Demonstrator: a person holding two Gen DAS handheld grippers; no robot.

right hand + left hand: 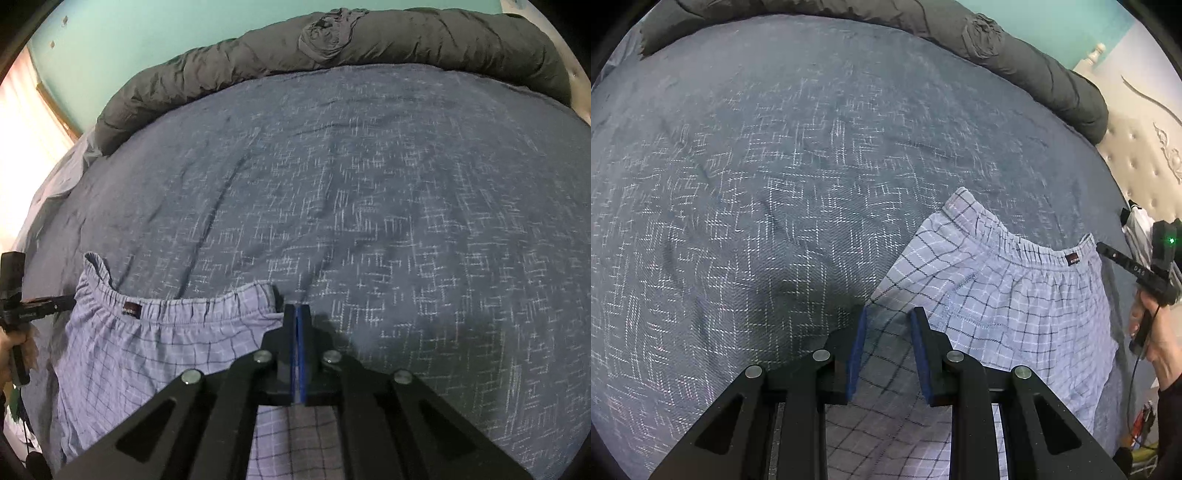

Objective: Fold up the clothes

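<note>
— What do you see on the left side?

— My left gripper (888,317) is low over the blue bed cover (775,184). Its two blue pads stand apart, so it is open. The corner of the checked shorts (997,295) lies under the gap. I can't tell if the pads touch the cloth.

— Where are the shorts?

— Flat on the bed cover, stretchy waistband (177,306) toward the far side, with a small dark label (132,309) on it. A rolled grey blanket (332,40) lies along the far edge of the bed.

— And the right side?

— My right gripper (297,314) has its pads pressed together, at the end of the waistband. I can't see cloth between them.
</note>
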